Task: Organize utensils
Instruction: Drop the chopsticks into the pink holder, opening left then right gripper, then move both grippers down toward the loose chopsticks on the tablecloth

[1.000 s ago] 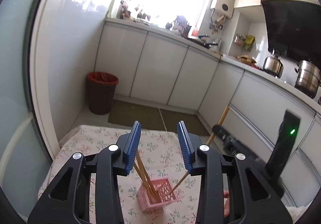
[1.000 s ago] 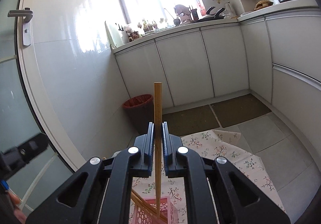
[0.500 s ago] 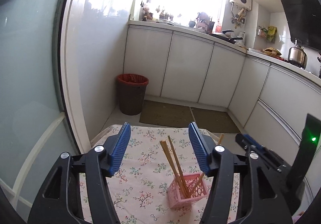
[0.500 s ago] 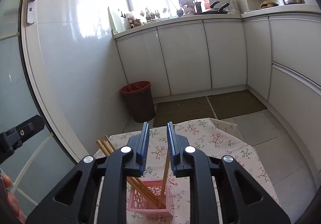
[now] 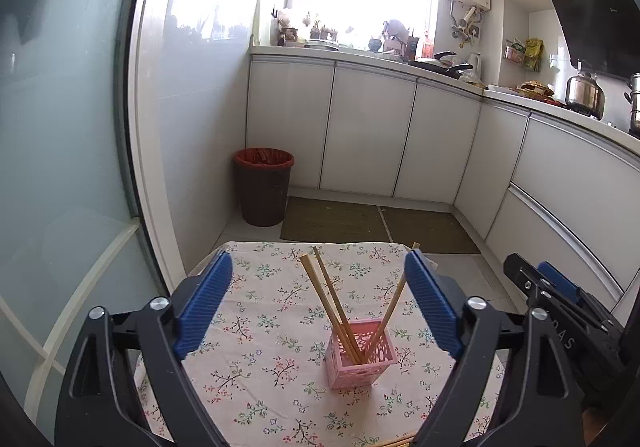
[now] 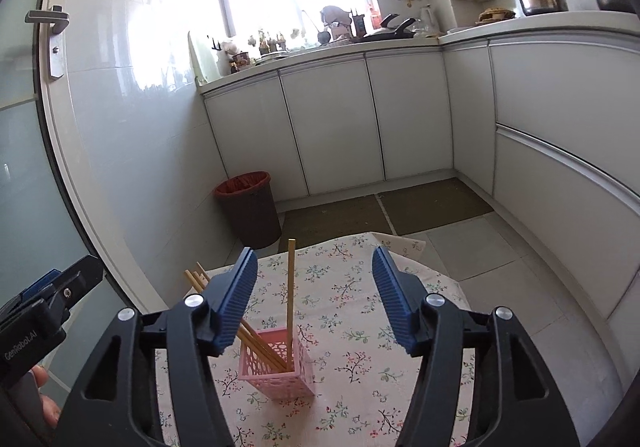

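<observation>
A pink perforated holder (image 5: 360, 353) stands on the floral tablecloth (image 5: 264, 311) and also shows in the right wrist view (image 6: 280, 369). Three wooden chopsticks stand in it: two (image 5: 326, 303) lean left, one (image 5: 386, 321) leans right. In the right wrist view the single chopstick (image 6: 290, 287) stands nearly upright and the pair (image 6: 256, 339) leans left. My left gripper (image 5: 318, 307) is open and empty, above and behind the holder. My right gripper (image 6: 314, 295) is open and empty, above the holder. A chopstick end (image 5: 396, 439) shows at the bottom edge of the left wrist view.
A dark bin with a red liner (image 5: 263, 187) stands on the floor beyond the table. White cabinets (image 5: 368, 135) line the back and right walls. A glass door (image 5: 60, 151) is on the left. The right gripper's body (image 5: 560, 311) shows at the right of the left wrist view.
My right gripper opened and let go of the chopstick, which now stands in the pink holder. Both grippers have drawn back and up from the holder, and the left one has opened wider.
</observation>
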### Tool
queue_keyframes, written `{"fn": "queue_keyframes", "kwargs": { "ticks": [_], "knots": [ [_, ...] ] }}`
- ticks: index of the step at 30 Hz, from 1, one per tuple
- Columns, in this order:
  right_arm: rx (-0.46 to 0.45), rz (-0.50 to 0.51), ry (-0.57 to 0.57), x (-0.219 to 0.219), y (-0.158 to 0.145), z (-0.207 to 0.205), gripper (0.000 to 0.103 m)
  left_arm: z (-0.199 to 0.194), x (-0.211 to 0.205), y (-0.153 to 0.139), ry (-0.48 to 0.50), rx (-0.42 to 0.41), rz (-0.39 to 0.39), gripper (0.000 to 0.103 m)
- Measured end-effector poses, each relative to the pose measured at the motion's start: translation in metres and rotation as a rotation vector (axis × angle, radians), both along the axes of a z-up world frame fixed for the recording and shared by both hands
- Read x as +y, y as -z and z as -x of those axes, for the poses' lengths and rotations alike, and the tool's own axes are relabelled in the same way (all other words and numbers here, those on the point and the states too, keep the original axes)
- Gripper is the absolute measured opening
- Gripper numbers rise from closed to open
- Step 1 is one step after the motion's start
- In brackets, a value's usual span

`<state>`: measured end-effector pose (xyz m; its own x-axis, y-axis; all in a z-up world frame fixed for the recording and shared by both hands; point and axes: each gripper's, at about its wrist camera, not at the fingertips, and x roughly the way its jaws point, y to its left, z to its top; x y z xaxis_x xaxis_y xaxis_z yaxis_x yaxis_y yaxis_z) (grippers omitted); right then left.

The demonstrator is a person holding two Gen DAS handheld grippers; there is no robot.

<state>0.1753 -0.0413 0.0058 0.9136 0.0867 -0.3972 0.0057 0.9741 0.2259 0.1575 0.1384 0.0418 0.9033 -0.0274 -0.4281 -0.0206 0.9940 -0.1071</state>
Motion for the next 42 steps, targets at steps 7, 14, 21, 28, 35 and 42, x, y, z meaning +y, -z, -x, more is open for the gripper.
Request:
{"fn": "queue_keyframes", "kwargs": {
  "ticks": [7,14,21,28,35,42],
  "knots": [
    [0.004,0.006,0.076,-0.015,-0.007,0.024,0.090,0.020,-0.014,-0.004,0.002,-0.010,-0.023,0.096],
    [0.031,-0.006,0.146,-0.031,-0.009,0.043,0.096,0.032,-0.025,-0.003,0.014,0.000,-0.042,0.096],
    [0.092,-0.035,0.173,-0.054,0.003,0.065,0.096,0.036,-0.041,0.000,0.067,0.040,-0.093,0.096],
    [0.243,-0.149,0.201,-0.087,0.042,0.094,0.096,0.025,-0.065,0.030,0.142,0.157,-0.180,0.096],
    [0.466,-0.374,0.192,-0.118,0.095,0.111,0.096,0.006,-0.106,0.080,0.384,0.408,-0.299,0.096],
    [0.566,-0.449,0.207,-0.132,0.124,0.116,0.096,-0.014,-0.157,0.164,0.628,0.725,-0.494,0.096]
  ]
}}
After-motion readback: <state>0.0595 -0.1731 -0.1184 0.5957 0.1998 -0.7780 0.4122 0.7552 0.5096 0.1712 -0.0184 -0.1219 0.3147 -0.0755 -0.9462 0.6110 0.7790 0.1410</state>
